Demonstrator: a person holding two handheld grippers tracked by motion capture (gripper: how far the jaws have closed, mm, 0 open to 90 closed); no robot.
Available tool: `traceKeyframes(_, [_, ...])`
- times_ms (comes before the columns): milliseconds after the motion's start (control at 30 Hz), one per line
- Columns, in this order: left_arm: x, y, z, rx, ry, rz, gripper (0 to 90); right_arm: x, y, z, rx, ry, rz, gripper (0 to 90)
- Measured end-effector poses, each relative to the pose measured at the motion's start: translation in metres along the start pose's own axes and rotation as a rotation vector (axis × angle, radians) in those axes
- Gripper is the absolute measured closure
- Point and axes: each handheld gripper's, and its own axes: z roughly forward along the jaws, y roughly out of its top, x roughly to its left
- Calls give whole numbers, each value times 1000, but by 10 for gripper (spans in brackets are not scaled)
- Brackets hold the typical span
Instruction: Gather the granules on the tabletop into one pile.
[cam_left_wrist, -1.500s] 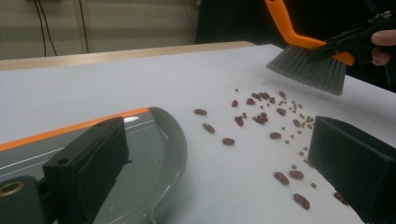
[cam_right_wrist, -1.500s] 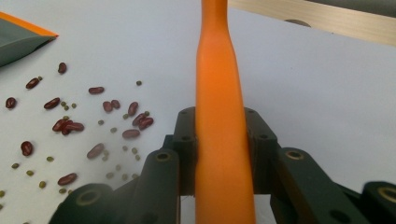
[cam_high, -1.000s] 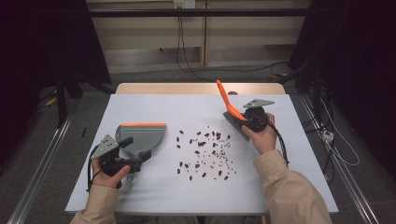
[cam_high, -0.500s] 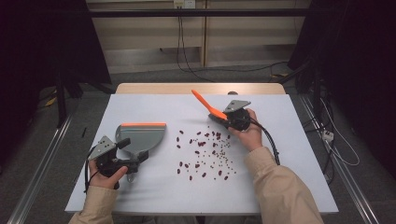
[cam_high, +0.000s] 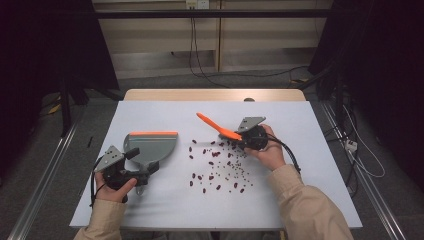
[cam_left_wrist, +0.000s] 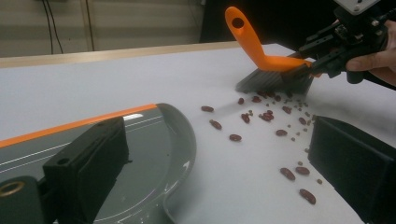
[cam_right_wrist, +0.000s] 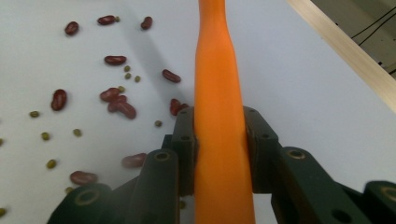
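Note:
Red beans and small green beans (cam_high: 220, 165) lie scattered mid-table, also in the left gripper view (cam_left_wrist: 266, 116) and the right gripper view (cam_right_wrist: 116, 105). My right gripper (cam_high: 239, 136) (cam_right_wrist: 219, 135) is shut on the orange handle of a brush (cam_high: 215, 125) (cam_right_wrist: 219, 93). The brush's grey bristles (cam_left_wrist: 275, 81) rest at the far right edge of the beans. A grey dustpan (cam_high: 150, 147) (cam_left_wrist: 154, 154) with an orange lip lies flat to the left of the beans. My left gripper (cam_high: 140, 165) (cam_left_wrist: 215, 154) sits at its rear, jaws wide apart astride the handle end.
A white sheet (cam_high: 310, 190) covers the table; a wooden edge (cam_high: 215, 95) shows at the far side. A cable (cam_high: 292, 155) trails from the right gripper. Metal rails (cam_high: 45, 170) run along the floor on both sides.
The right gripper has carried the brush left and down to the beans, and the handle has tipped from near upright to leaning left. The left gripper and dustpan have stayed put.

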Motion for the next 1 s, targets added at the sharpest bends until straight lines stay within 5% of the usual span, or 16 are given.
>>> traceKeyframes(1000, [-1,0,0,5,3,8,48,34,-9,-25,-15,101,-61,702])
